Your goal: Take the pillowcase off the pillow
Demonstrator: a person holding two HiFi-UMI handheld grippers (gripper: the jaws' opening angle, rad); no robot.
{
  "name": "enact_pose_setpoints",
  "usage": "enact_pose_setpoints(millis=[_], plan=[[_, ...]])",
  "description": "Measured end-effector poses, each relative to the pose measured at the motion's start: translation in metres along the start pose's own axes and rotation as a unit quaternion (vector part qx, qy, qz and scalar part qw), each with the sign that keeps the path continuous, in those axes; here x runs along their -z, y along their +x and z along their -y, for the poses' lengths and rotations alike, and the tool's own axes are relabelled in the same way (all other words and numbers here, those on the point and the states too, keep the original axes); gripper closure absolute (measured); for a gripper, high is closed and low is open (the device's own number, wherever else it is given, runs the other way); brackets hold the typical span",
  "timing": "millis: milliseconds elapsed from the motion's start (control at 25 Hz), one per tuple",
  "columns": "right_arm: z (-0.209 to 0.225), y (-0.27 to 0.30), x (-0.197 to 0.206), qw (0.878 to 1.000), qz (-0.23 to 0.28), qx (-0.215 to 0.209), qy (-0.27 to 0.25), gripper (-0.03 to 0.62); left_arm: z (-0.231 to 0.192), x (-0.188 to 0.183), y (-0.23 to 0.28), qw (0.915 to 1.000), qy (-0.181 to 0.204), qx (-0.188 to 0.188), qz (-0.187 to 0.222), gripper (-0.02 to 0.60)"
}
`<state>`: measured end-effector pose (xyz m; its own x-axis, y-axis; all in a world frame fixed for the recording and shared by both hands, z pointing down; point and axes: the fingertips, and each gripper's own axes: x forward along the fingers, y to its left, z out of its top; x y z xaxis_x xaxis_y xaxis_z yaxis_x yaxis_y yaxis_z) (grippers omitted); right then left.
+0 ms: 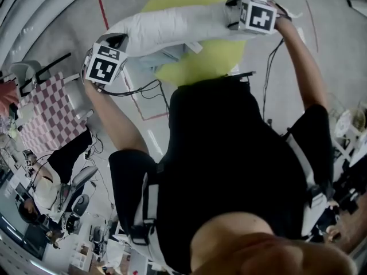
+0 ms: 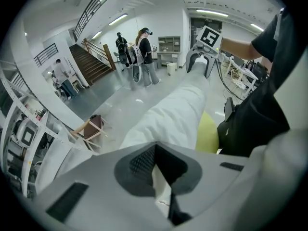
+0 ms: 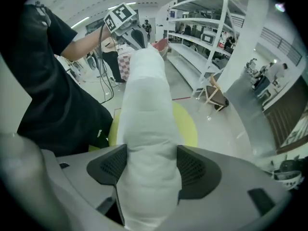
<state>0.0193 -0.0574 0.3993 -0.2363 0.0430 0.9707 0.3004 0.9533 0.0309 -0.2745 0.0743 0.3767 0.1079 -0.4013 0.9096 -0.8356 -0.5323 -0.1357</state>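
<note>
My left claw point(image 2: 156, 177) is pinched shut on a thin fold of the white pillowcase point(image 2: 161, 191). My right claw point(image 3: 147, 170) stands wide, both pads squeezing the pillow point(image 1: 172, 26), which hangs between them over the round yellow table point(image 1: 215, 62). The case looks fully on, so I judge all the stripping is left; cables point(image 1: 137, 90) trail below, and bystanders point(image 2: 144, 57) stand well off.

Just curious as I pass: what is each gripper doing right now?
Left gripper: closed, pinching a thin fold of the pillowcase.
Right gripper: closed around the pillow, at its thick end.
</note>
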Motion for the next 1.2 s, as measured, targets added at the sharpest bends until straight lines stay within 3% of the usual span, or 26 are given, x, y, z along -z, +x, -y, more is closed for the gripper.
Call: enact_pose_setpoints(millis=[80, 240, 320, 440, 600, 680, 880, 1200], plan=[[-0.002, 0.008, 0.004, 1.0, 0.002, -0.02, 0.008, 0.275, -0.003, -0.004, -0.003, 0.9999, 0.0, -0.007, 0.011, 0.583], [0.01, 0.011, 0.005, 1.0, 0.004, -0.023, 0.012, 0.308, -0.024, -0.016, -0.022, 0.995, 0.033, -0.078, 0.052, 0.583], [0.012, 0.013, 0.001, 0.999, 0.011, -0.035, 0.012, 0.318, -0.024, -0.03, -0.037, 0.9914, 0.05, -0.094, 0.076, 0.583], [0.014, 0.013, -0.006, 0.999, 0.015, -0.047, 0.007, 0.321, -0.009, -0.052, -0.039, 0.9889, 0.093, -0.082, 0.082, 0.583], [0.023, 0.019, 0.002, 0.999, 0.012, -0.042, 0.0, 0.321, 0.008, -0.047, 0.001, 0.9883, 0.144, -0.052, 0.001, 0.582], [0.024, 0.019, 0.003, 0.999, 0.013, -0.044, 0.006, 0.321, 0.007, -0.044, 0.019, 0.9891, 0.141, -0.039, -0.015, 0.583], [0.028, 0.022, 0.002, 0.999, 0.015, -0.049, 0.01, 0.321, 0.001, -0.044, 0.029, 0.9946, 0.104, -0.004, -0.007, 0.583], [0.03, 0.025, 0.004, 0.998, 0.004, -0.055, 0.007, 0.333, -0.001, -0.046, 0.032, 0.9955, 0.094, 0.007, -0.008, 0.583]])
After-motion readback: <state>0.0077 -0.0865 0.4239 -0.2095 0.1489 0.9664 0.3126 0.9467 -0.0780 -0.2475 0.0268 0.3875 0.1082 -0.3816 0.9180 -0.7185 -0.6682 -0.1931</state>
